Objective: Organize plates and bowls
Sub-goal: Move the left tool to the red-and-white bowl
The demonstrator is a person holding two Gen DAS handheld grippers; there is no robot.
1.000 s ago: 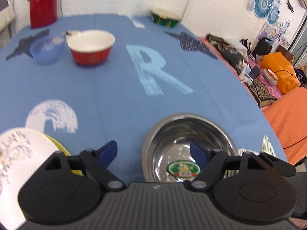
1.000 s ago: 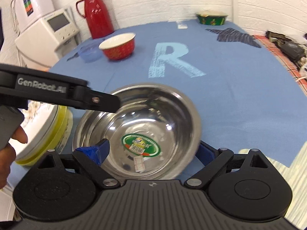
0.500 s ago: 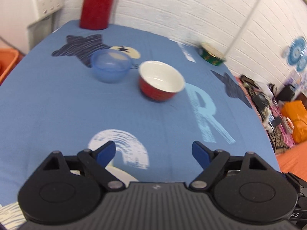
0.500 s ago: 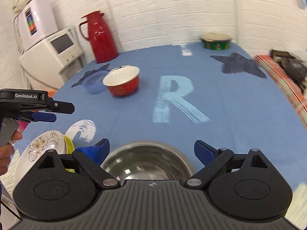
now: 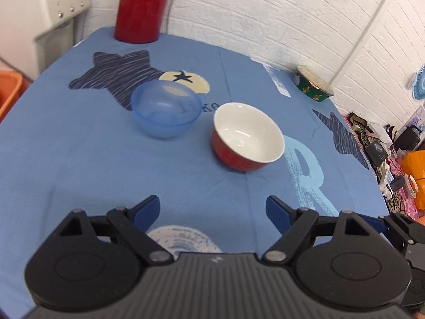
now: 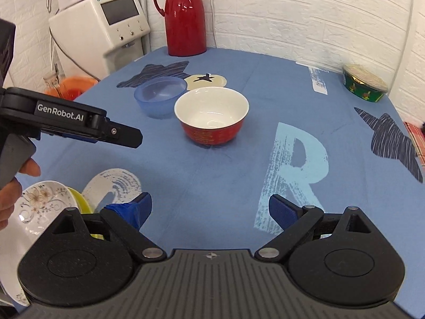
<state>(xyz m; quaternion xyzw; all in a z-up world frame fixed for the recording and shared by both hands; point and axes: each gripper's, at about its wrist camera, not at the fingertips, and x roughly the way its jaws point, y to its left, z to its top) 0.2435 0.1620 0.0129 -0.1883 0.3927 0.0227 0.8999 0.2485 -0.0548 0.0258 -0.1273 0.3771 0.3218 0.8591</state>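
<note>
A red bowl with a white inside [image 5: 247,138] [image 6: 212,117] stands mid-table, and a translucent blue bowl [image 5: 165,111] [image 6: 160,95] sits just left of it. My left gripper [image 5: 212,211] is open and empty, hovering short of both bowls; from the right wrist view its black body [image 6: 79,125] shows at the left, held by a hand. My right gripper [image 6: 209,210] is open and empty, over bare cloth. At the near left lies a white floral plate [image 6: 34,210] on a yellow dish [image 6: 79,204]. The steel bowl is out of sight.
A red thermos [image 6: 184,16] stands at the table's far edge beside a white appliance [image 6: 117,24]. A green tin [image 6: 364,82] sits at the far right. An orange basin [image 6: 71,85] is off the left side. The table's right edge drops to clutter [image 5: 377,148].
Both grippers have risen and moved forward from the steel bowl, which dropped out of view. The left gripper swung toward the red and blue bowls. Both stayed open.
</note>
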